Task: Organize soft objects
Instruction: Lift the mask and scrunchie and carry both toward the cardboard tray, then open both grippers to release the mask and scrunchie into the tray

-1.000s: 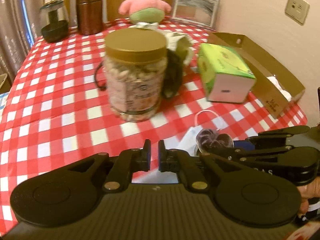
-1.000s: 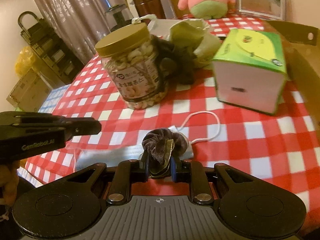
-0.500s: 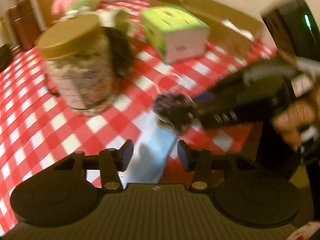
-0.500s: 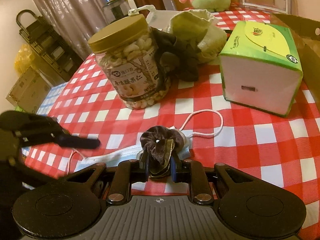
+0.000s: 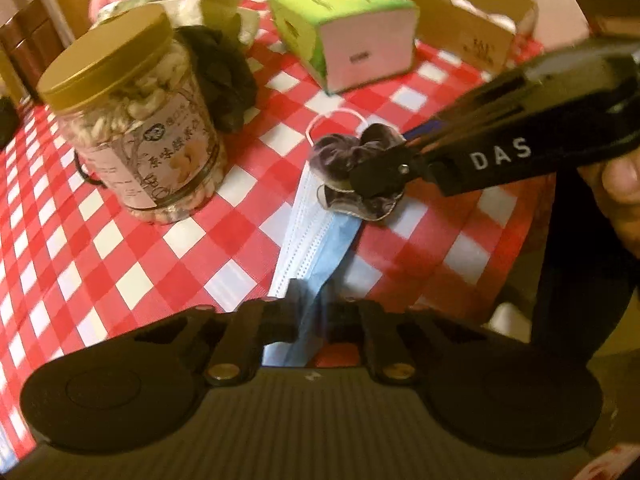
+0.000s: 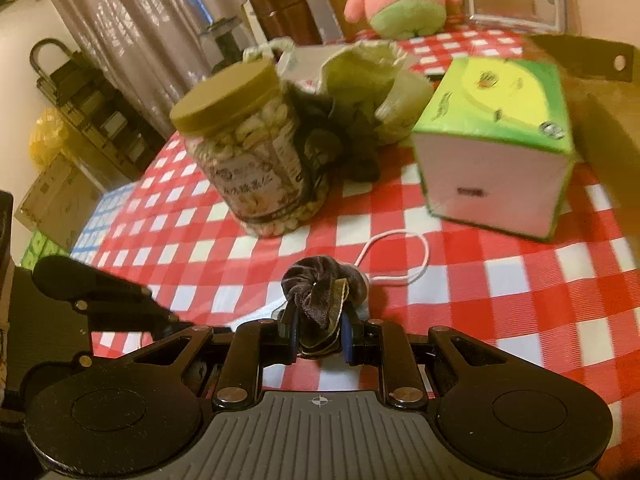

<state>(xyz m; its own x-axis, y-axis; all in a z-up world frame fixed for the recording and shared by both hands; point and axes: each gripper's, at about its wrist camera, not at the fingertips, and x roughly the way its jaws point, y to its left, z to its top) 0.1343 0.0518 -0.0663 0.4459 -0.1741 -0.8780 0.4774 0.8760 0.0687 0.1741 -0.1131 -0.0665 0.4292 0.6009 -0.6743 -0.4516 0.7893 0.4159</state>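
Left claw (image 5: 311, 320) pinched shut on the near end of the blue face mask (image 5: 316, 236), long axis running away along the desk (image 5: 120, 264) toward the velvet scrunchie (image 6: 320, 292) clamped in the right claw (image 6: 320, 336) atop its far end.

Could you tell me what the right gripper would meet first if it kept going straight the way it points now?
Beyond the scrunchie it holds, probably the checked tablecloth, though depth is unclear.

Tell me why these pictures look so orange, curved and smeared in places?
Left wrist view: warm indoor light, fisheye bending the red-and-white checked tablecloth; the green tissue box is motion-smeared. Right wrist view: same orange cast; the gold-lidded nut jar looks slightly soft.
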